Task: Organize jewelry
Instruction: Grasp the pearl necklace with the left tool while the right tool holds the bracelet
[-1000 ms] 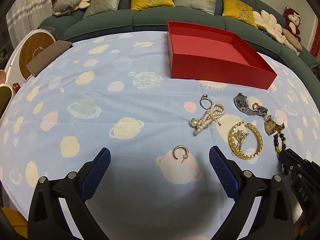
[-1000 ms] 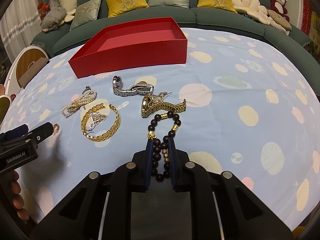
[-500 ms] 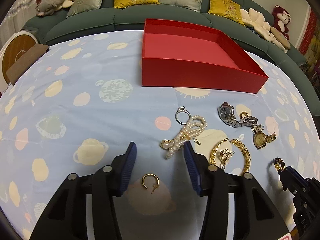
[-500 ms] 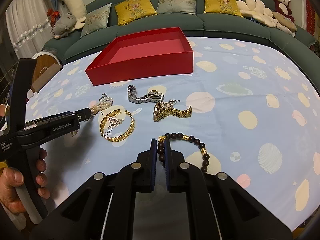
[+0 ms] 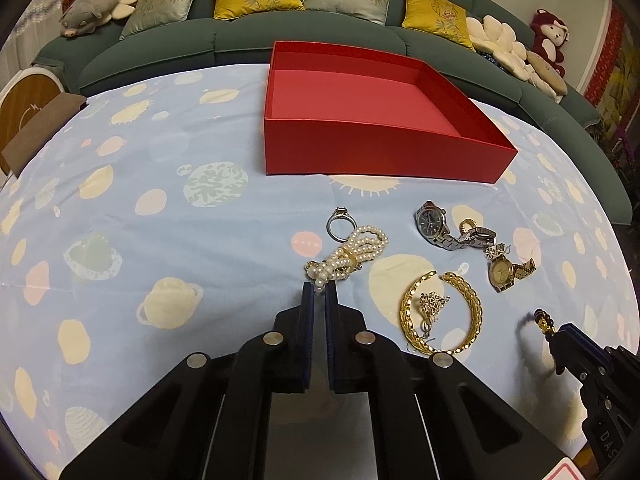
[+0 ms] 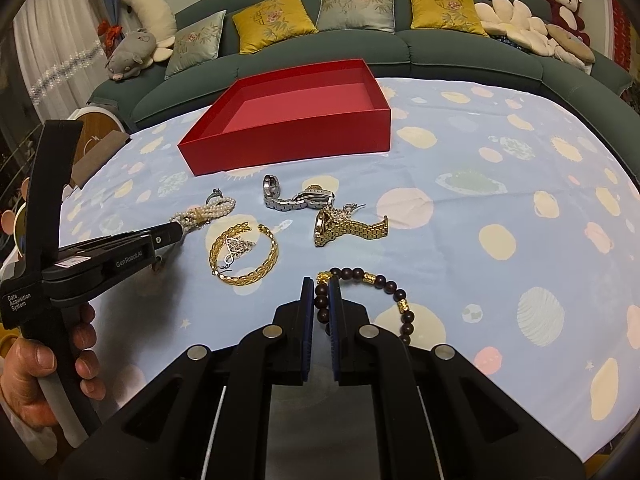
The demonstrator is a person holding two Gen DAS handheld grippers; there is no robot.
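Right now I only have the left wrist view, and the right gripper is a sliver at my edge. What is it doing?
Observer: The right gripper has its fingers shut on the dark bead bracelet. The rest of the loop lies on the cloth, to the right of the fingers.
Operator: Is my left gripper actually on the pearls?
Observer: Seen from the side, the left gripper has its tip on the near end of the pearl bracelet. Its fingers have just been closing, and that end looks caught between them.
Operator: What's behind the camera?
Observer: A hand wrapped around the left gripper's handle, at the frame's left edge.
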